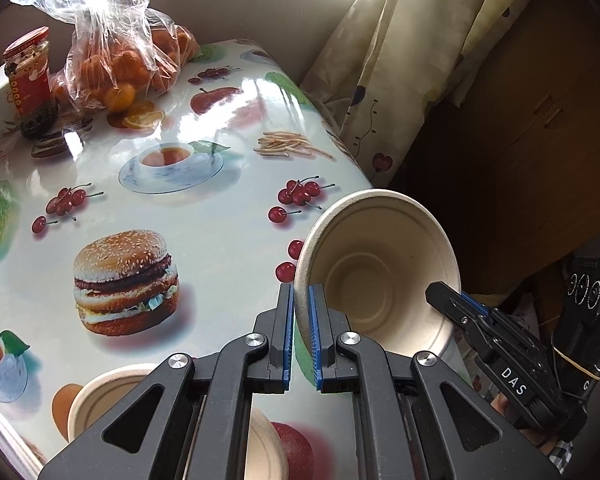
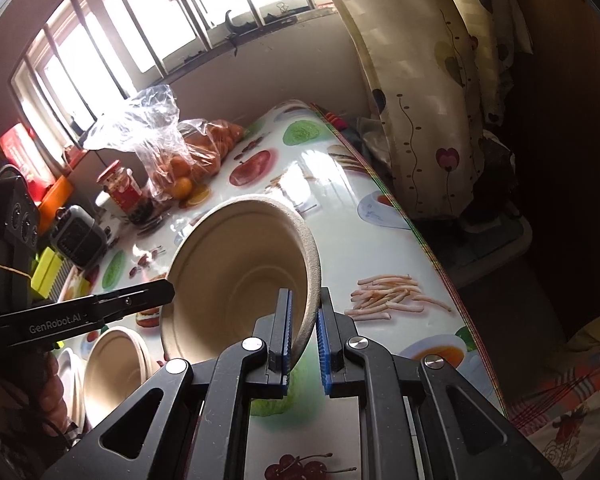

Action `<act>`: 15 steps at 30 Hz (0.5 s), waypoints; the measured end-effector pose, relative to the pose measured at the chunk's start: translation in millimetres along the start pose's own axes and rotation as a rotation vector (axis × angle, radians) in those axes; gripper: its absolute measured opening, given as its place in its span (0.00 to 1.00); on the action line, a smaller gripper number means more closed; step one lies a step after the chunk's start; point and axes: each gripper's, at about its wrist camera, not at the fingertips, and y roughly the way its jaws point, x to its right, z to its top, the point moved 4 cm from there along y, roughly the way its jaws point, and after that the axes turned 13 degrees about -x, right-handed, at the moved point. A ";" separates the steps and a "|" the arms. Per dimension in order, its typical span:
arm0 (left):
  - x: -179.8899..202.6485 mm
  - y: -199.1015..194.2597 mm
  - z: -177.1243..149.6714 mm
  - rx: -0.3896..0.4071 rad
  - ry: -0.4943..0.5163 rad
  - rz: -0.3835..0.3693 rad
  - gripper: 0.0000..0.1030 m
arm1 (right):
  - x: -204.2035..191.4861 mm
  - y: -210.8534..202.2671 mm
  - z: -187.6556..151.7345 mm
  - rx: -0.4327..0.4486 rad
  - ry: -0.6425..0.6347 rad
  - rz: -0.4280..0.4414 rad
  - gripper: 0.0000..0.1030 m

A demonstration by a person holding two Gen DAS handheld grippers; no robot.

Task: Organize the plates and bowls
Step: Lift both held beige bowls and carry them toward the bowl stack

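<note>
Both grippers are pinching the same paper bowl (image 1: 376,264), one on each side of its rim, and the bowl is hanging tilted in the air with its mouth facing the cameras. In the left wrist view the left gripper (image 1: 301,320) is clamping narrowly on the rim at the bowl's lower left, while the right gripper (image 1: 452,300) is reaching in from the lower right of the frame to the opposite edge. In the right wrist view the right gripper (image 2: 304,320) is gripping the rim at lower centre. The bowl is empty.

The stack it likely belongs on is lying below and to the left: more paper bowls (image 2: 112,364) are sitting nested on the table (image 1: 228,184) at the lower left of the right wrist frame, also empty as far as can be seen. That stack is sitting closer to the left gripper, so the bowl probably needs levelling first.
</note>
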 end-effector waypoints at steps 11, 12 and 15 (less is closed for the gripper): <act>-14.0 -28.8 -19.6 0.045 -0.022 0.008 0.07 | -31.2 -11.8 -10.1 0.013 -0.045 0.022 0.11; -15.8 -31.3 -21.1 0.048 -0.025 0.007 0.07 | -34.0 -12.6 -11.3 0.013 -0.049 0.024 0.11; -20.8 -37.4 -25.1 0.055 -0.032 0.008 0.07 | -41.6 -14.6 -14.2 0.016 -0.059 0.029 0.11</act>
